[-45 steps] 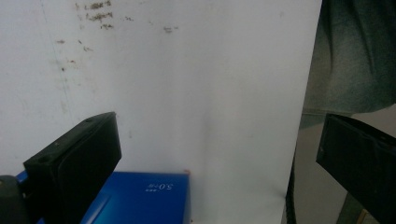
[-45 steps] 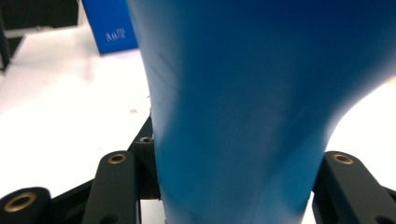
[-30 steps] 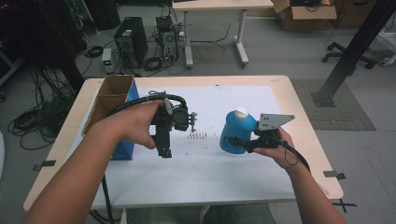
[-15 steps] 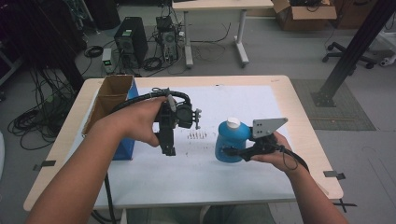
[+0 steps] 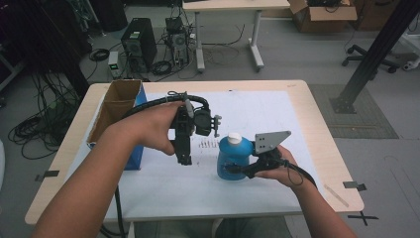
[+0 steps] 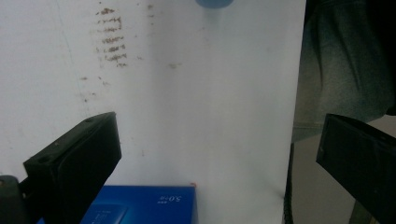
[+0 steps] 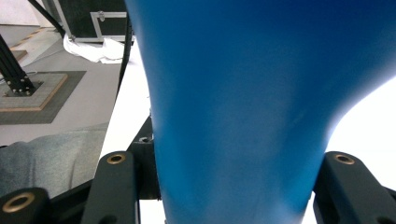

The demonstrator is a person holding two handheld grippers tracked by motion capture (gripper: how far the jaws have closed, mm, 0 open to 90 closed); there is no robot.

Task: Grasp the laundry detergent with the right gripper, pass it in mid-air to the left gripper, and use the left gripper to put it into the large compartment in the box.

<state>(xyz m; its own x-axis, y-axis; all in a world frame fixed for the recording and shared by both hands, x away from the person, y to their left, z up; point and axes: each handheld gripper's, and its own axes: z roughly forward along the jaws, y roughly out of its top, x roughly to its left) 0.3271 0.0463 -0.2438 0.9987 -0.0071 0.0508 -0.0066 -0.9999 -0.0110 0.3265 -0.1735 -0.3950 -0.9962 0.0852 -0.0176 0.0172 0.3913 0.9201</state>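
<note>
Taking the blue bottle (image 5: 233,158) as our landmark, we start far to its left, where an open cardboard box (image 5: 115,106) with a blue side stands at the left edge of the white sheet (image 5: 257,111) that covers the wooden table (image 5: 324,129).

Between that box and the bottle, we see the left hand (image 5: 156,126) holding the left gripper (image 5: 184,157) above the sheet, its black body pointing down toward the near edge of the table. In the left gripper view its two jaws stand wide apart with nothing between them; past them lie the white sheet, a patch of small brown marks (image 6: 111,39), a blue box corner (image 6: 149,205) at the bottom, and the rounded blue bottom edge of the bottle (image 6: 214,3) at the very top.

In the high view those brown marks (image 5: 208,144) lie just left of the bottle's shoulder.

The bottle itself stands upright on the sheet, near the table's middle, with a white cap (image 5: 234,138) on top.

Immediately right of the bottle, the right gripper (image 5: 236,170) reaches in low from the right hand (image 5: 277,171), a grey three-cornered plate (image 5: 270,141) above it. In the right gripper view the blue bottle body (image 7: 243,107) sits between the two black jaws, which press against its sides, so the tongs are clamped on the bottle.
</note>
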